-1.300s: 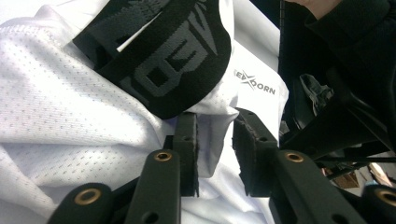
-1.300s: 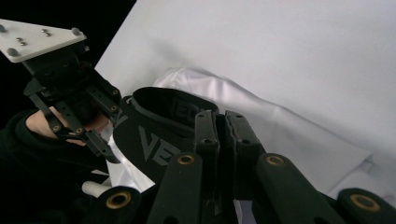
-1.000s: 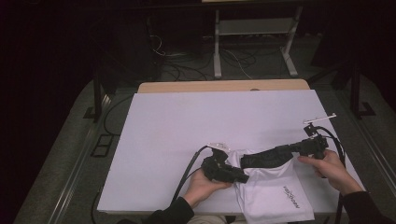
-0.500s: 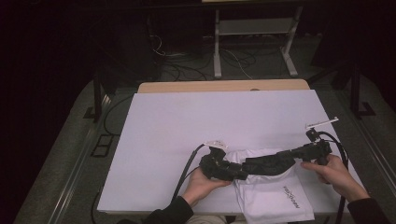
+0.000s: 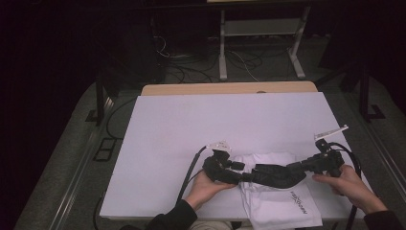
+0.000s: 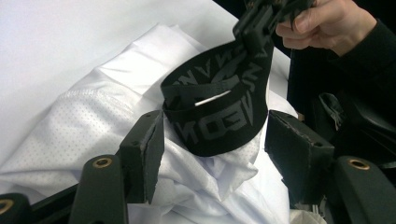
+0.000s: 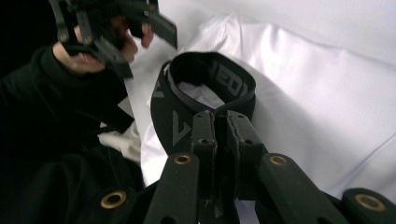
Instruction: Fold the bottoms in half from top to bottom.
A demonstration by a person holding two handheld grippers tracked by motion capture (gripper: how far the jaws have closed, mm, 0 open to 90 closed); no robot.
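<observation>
Black woven elastic band with grey lettering (image 6: 219, 112): soft, light, stretchy, floppy; best pinched flat at edge. Lies looped on folded white mesh garment (image 5: 277, 201), 6 o'clock on white table (image 5: 191, 124). Right tool (image 7: 220, 122) clamped on band. Left tool (image 6: 212, 140) jaws just opening, straddling band, pads clear. Count: one band, one garment, two tools.

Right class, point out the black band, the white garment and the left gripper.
Black band (image 6: 219, 116): left gripper view, lettered loop front.
White garment (image 5: 287, 211): high view, lower panel near print.
Left gripper (image 6: 212, 144): left gripper view, midway between open jaws.
</observation>
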